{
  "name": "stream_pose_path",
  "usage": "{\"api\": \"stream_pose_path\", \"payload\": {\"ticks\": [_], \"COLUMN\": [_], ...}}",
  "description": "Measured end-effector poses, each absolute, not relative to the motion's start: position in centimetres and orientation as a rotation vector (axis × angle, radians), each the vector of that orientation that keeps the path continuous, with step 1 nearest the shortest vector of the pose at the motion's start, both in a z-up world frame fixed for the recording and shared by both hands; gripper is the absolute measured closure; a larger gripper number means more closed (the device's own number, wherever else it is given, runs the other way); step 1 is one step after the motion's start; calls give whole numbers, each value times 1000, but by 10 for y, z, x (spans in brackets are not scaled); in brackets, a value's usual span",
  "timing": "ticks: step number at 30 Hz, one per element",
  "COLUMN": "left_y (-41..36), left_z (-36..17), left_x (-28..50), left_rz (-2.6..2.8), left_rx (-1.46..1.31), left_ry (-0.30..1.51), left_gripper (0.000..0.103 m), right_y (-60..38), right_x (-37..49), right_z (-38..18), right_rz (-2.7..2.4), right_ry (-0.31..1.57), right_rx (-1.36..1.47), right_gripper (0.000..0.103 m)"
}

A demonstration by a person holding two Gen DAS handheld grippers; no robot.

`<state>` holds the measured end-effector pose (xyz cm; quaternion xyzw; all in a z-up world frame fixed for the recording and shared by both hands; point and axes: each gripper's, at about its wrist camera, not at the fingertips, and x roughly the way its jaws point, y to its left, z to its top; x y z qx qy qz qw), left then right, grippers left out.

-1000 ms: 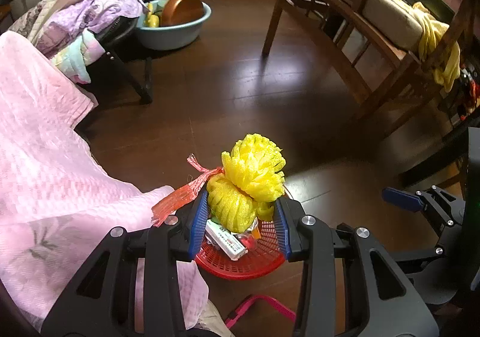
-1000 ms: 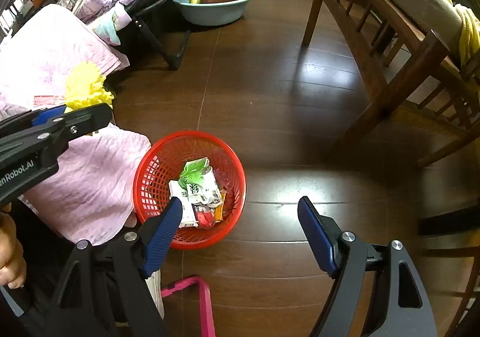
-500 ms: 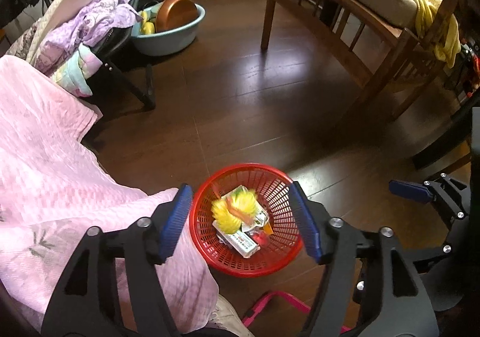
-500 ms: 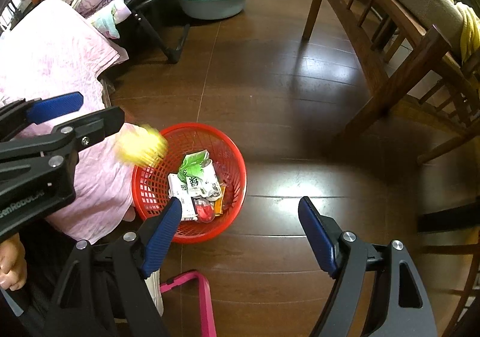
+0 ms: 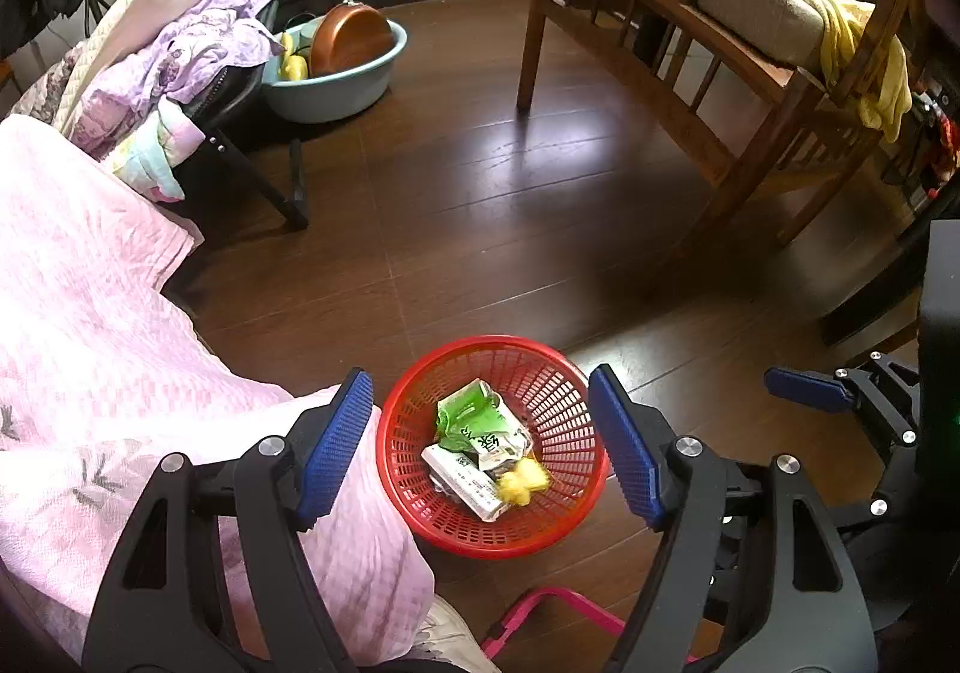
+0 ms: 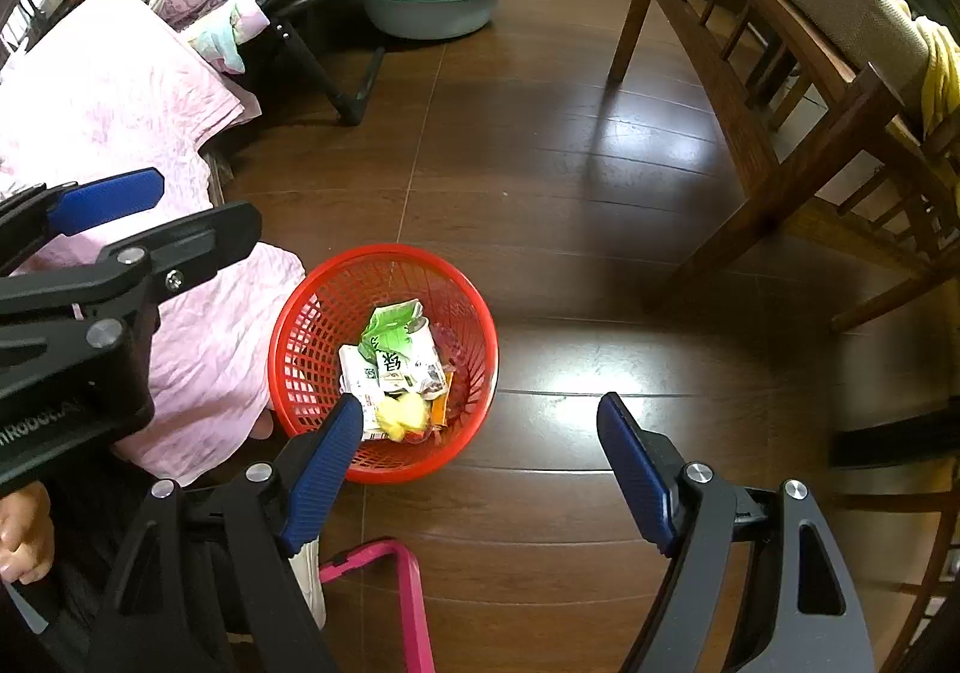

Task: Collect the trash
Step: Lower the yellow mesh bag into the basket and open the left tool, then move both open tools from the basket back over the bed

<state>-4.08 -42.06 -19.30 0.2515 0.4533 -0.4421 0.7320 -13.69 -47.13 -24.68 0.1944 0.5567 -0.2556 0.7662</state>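
A red plastic basket (image 5: 543,355) (image 6: 384,251) stands on the dark wood floor beside a pink blanket. In it lie a green carton (image 5: 468,415) (image 6: 393,328), white wrappers and a yellow mesh net (image 5: 522,481) (image 6: 405,412). My left gripper (image 5: 480,373) hangs above the basket. Its jaws are opening and nothing is between the pads. In the right wrist view the left gripper's blue pad (image 6: 105,202) shows at the left edge. My right gripper (image 6: 480,403) is open and empty over the basket's near right side.
A pink blanket (image 5: 90,313) covers the left. A light blue basin (image 5: 336,85) with a copper pan sits at the back. A wooden bench (image 5: 690,43) stands at the right, a black folding chair (image 5: 264,193) with clothes at the left. A pink frame (image 6: 408,601) lies near the bottom.
The left gripper's jaws opened and let go of the yellow mesh net, which fell into the red basket. The right gripper stayed still and open.
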Motion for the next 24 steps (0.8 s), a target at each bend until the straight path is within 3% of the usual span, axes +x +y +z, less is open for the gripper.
{"api": "stream_pose_path", "payload": {"ticks": [24], "left_y": [-414], "left_z": [-177], "left_x": [-45], "left_rz": [-996], "left_rx": [506], "left_ry": [943], "left_gripper": [30], "right_y": [-471], "right_x": [-137], "right_z": [-240], "right_rz": [-571], "right_ry": [1197], "right_rx": [414], "right_gripper": [20]}}
